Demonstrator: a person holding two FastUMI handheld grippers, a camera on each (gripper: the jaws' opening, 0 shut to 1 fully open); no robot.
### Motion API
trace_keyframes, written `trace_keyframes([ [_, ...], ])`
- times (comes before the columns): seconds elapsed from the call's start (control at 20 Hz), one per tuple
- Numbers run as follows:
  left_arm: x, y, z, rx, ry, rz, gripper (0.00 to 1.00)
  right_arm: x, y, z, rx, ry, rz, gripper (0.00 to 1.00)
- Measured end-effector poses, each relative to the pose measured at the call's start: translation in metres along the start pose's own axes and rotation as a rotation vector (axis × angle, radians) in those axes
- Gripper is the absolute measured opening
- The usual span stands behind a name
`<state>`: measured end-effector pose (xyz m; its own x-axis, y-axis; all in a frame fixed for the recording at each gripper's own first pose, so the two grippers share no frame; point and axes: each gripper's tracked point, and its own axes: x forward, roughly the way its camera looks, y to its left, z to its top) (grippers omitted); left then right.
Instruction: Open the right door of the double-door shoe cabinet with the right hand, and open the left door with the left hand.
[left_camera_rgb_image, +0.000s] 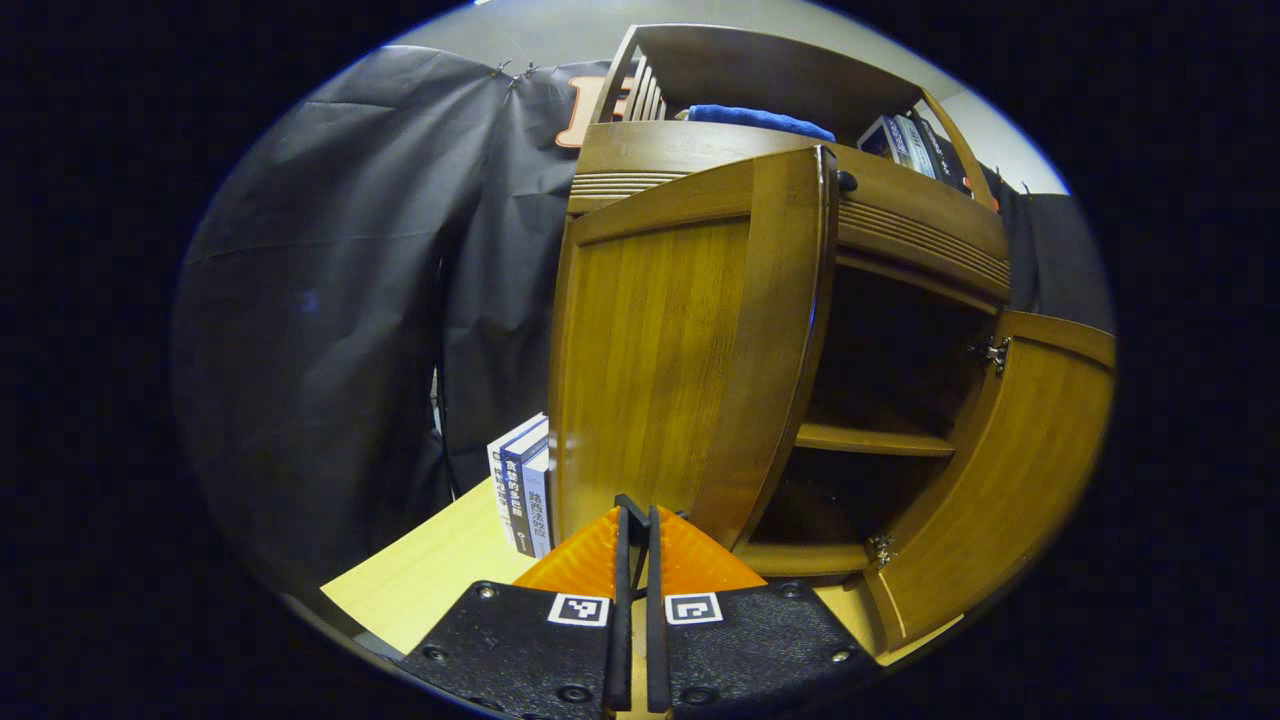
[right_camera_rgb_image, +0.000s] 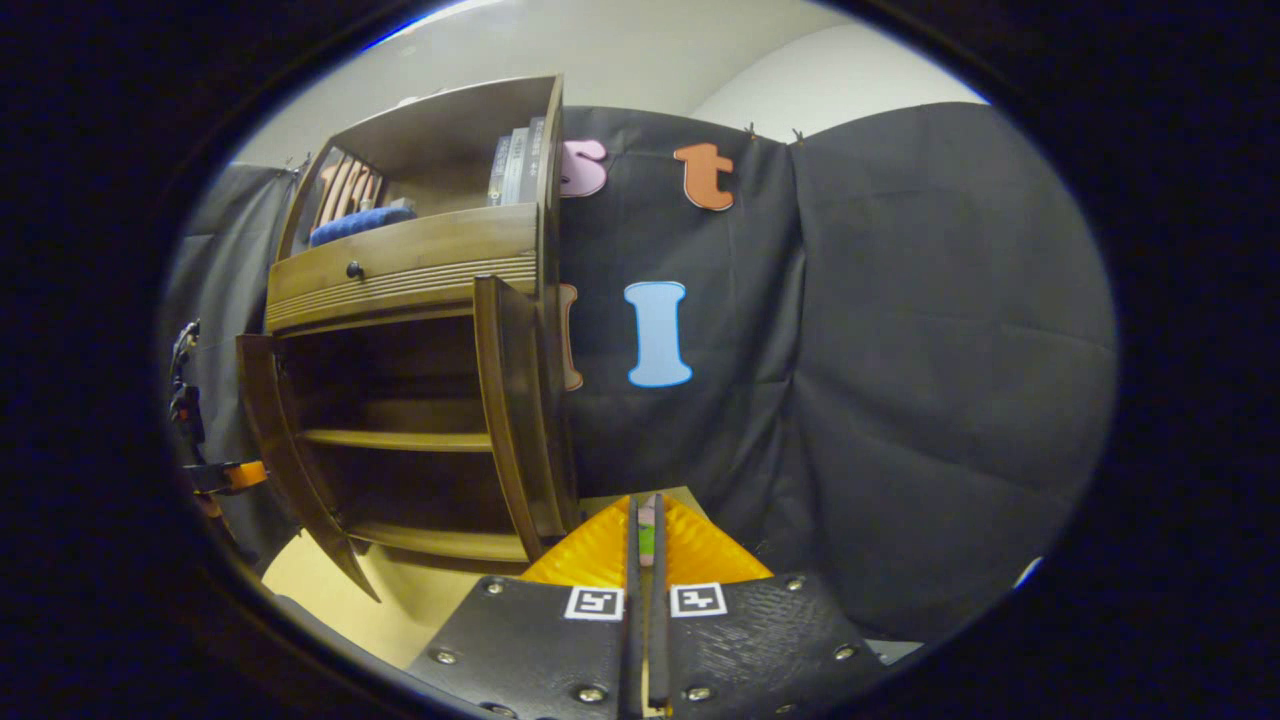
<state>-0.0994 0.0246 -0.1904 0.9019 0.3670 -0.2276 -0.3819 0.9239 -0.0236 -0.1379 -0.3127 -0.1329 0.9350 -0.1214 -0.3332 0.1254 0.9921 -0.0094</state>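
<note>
Shoe cabinet (left_camera_rgb_image: 880, 250) with two doors ajar, one inner shelf (left_camera_rgb_image: 870, 440); both tools closed, empty.

The right gripper (right_camera_rgb_image: 645, 520) has its two fingers drawn close together, nothing pressed between them, with a thin gap showing. To its left stands the shoe cabinet (right_camera_rgb_image: 420, 270) on a pale bench (right_camera_rgb_image: 330, 590). Its right door (right_camera_rgb_image: 510, 400) is swung open, edge-on, and its left door (right_camera_rgb_image: 290, 460) also stands open. Inside, a shelf (right_camera_rgb_image: 395, 440) crosses the dark interior. A drawer knob (right_camera_rgb_image: 353, 269) sits above. A blue cloth (right_camera_rgb_image: 360, 224) and books (right_camera_rgb_image: 515, 165) rest in the top compartment.
</note>
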Motion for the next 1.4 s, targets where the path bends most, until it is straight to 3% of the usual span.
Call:
trace_keyframes([
  [0.05, -0.003, 0.005, 0.000, -0.002, -0.005, 0.007, 0.06, 0.001, 0.001, -0.001, 0.002, 0.002, 0.004, 0.00],
  [0.1, -0.004, 0.010, 0.001, -0.002, -0.009, 0.010, 0.05, 0.003, 0.002, -0.002, 0.003, 0.005, 0.008, 0.03],
  [0.15, -0.006, 0.014, 0.001, 0.000, -0.010, 0.013, 0.08, 0.004, 0.004, -0.003, 0.005, 0.006, 0.013, 0.03],
  [0.2, -0.007, 0.018, 0.001, 0.001, -0.012, 0.012, 0.02, 0.004, 0.005, -0.003, 0.009, 0.008, 0.019, 0.03],
  [0.55, -0.017, 0.054, 0.004, -0.022, -0.018, 0.046, 0.04, 0.010, 0.016, -0.004, 0.009, 0.012, 0.050, 0.03],
  [0.6, -0.017, 0.059, 0.006, -0.020, -0.020, 0.048, 0.00, 0.010, 0.018, -0.005, 0.010, 0.015, 0.056, 0.03],
  [0.75, -0.019, 0.071, 0.006, -0.011, -0.024, 0.042, 0.05, 0.014, 0.022, -0.005, 0.010, 0.019, 0.068, 0.03],
  [0.8, -0.020, 0.074, 0.007, 0.000, -0.029, 0.039, 0.01, 0.015, 0.023, -0.004, 0.010, 0.019, 0.071, 0.03],
  [1.25, -0.023, 0.110, 0.013, 0.006, -0.039, -0.030, 0.05, 0.017, 0.031, -0.008, 0.015, 0.029, 0.088, 0.03],
  [1.4, -0.021, 0.127, 0.016, 0.010, -0.045, -0.015, 0.01, 0.018, 0.035, -0.011, 0.015, 0.035, 0.093, 0.03],
])
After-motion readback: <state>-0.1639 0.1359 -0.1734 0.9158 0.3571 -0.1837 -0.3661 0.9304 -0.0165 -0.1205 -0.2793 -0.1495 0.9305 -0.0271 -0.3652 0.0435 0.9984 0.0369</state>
